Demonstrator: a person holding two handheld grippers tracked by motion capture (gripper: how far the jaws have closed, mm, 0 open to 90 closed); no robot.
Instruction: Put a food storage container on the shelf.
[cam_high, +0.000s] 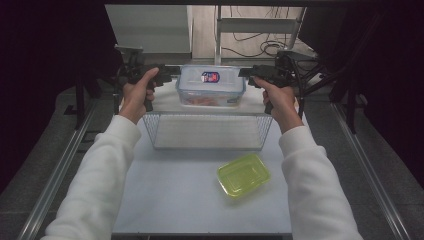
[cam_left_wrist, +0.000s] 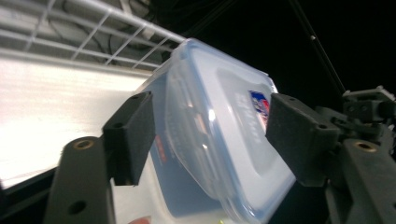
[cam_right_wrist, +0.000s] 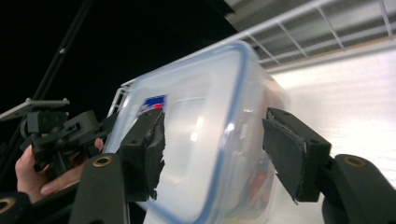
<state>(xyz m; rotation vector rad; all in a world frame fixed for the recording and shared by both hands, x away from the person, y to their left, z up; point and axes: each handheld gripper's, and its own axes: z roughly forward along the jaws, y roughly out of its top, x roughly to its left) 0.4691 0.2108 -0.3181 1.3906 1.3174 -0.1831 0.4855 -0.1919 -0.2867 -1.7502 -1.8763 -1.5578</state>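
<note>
A clear lidded food container (cam_high: 211, 85) with a blue seal, a red-and-blue label and something pinkish inside stands on the white table (cam_high: 175, 200), just beyond a wire basket (cam_high: 207, 131). My left gripper (cam_high: 172, 75) is at its left end and my right gripper (cam_high: 246, 74) at its right end. In the left gripper view the container's (cam_left_wrist: 219, 140) lid rim lies between the spread jaws of the left gripper (cam_left_wrist: 210, 135), with the pads standing off it. The right gripper (cam_right_wrist: 212, 151) likewise straddles the other end of the container (cam_right_wrist: 205, 130), open.
A shallow yellow-green plastic tray (cam_high: 243, 175) lies on the table's near right. The wire basket stands between the person's forearms and the container. Metal rails run along both table sides, and black stands and cables are at the back.
</note>
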